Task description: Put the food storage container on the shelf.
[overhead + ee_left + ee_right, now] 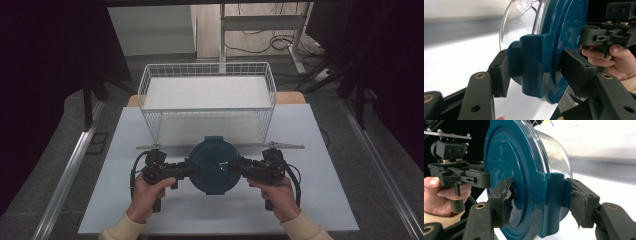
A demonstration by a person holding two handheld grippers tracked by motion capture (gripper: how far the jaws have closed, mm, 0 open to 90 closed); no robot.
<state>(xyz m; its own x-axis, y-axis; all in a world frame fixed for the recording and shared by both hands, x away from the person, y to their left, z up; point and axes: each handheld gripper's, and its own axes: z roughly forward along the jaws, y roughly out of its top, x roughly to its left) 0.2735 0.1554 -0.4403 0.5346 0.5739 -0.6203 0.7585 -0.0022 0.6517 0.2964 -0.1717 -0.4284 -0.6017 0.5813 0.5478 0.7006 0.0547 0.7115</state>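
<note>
A round container of clear, glossy plastic, capped with a smooth dark-teal plastic lid, sits between two black hand-held grippers above a white table. The left gripper clamps one of the lid's thick, squared locking tabs, one matte pad on the tab's underside and the other against the lid's flat top. The right gripper grips the opposite tab in the same way, its jaws closed on lid and tab; the dark padding on its jaw faces is torn and frayed at the edges. In the left gripper view the container's transparent wall curves away behind the lid and catches bright reflections; in the right gripper view the same wall looks grey and shiny. A person's two hands, in pale cream sleeves, hold the grippers' handles.

Behind the container stands one rectangular white wire basket, its thin grid walls raised around a flat white bottom. The tabletop is smooth and matte, with a strip of light wood showing at its far edge. Grey carpeted floor surrounds it, with metal rails on either side, dark curtains, and cables by a white frame at the back.

Count: one container, one lid, two tabs gripped, two grippers, one basket.
</note>
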